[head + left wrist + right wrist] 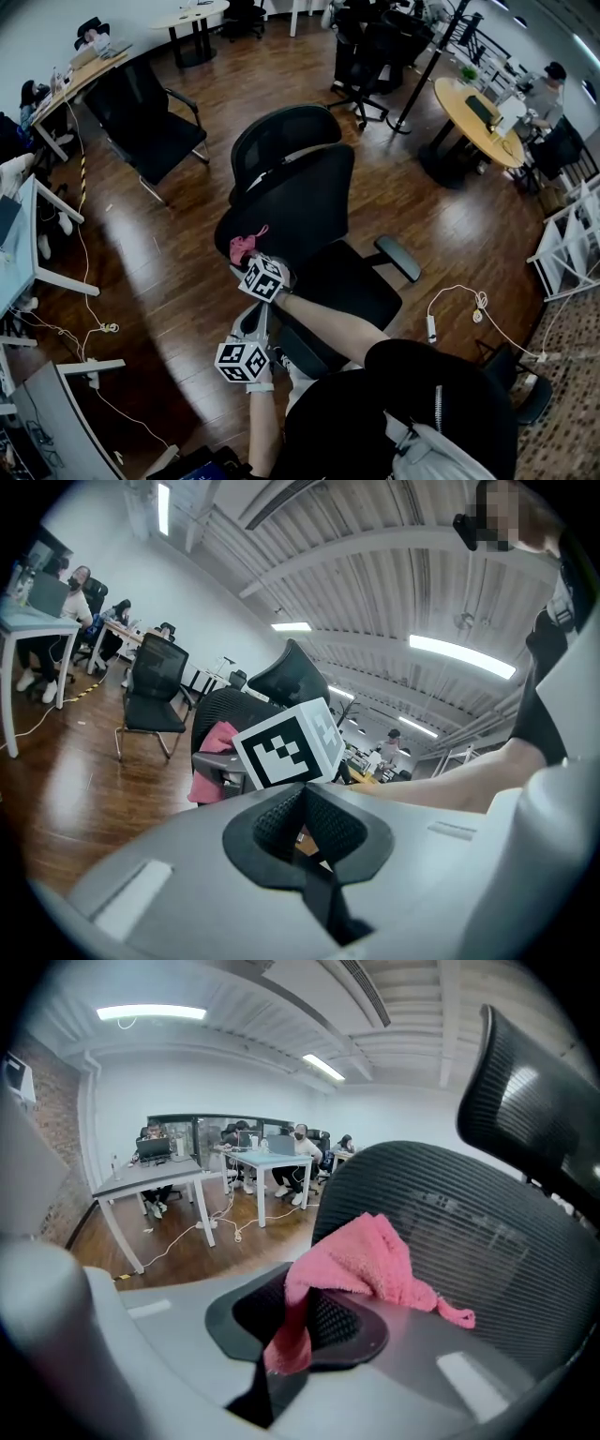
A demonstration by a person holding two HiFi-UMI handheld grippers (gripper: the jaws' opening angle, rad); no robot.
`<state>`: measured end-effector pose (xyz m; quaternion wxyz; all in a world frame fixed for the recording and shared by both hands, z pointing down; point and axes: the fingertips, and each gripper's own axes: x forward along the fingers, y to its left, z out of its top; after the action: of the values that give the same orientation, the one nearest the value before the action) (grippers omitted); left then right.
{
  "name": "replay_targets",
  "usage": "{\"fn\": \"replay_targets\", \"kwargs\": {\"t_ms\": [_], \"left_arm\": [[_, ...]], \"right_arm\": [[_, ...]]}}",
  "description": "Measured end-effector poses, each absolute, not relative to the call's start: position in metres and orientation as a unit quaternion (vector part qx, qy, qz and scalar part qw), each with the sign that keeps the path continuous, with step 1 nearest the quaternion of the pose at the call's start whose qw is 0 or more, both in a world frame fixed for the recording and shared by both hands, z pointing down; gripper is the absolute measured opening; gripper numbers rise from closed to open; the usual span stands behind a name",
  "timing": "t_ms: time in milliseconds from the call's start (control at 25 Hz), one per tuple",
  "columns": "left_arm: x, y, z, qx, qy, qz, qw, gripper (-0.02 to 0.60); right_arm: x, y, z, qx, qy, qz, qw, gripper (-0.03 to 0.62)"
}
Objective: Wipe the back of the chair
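Right gripper is clamped on one narrow fold of a fluffy pink cloth. The rest of the cloth bunches loose above the jaws, against the black mesh back of the office chair. In the head view the cloth sits at the left edge of that back, with the chair standing just in front of the person on the dark wooden floor.

With so little cloth pinched, a firm drag across the mesh could probably pull it free. The fluffy pile could also catch in the weave. Bunched as it is, only a small patch would likely wipe.

The left gripper has its jaws closed together on nothing and is held low beside the seat, not steadying the chair. A hard push might therefore turn or shift the chair away from the stroke.

No brand, label or readable writing shows anywhere; the only print is the black-and-white square markers on the gripper cubes.
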<state>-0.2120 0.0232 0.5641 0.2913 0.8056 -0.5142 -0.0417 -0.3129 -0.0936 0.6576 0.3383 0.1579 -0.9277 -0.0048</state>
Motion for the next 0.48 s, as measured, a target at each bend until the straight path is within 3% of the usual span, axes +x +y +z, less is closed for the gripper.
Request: {"fn": "replay_targets", "kwargs": {"t_ms": [480], "left_arm": [[-0.216,0.041,0.567,0.805,-0.516,-0.035,0.291,-0.008]], "right_arm": [[-0.347,-0.024,0.665,-0.002,-0.95,0.043,0.308,0.041]]}}
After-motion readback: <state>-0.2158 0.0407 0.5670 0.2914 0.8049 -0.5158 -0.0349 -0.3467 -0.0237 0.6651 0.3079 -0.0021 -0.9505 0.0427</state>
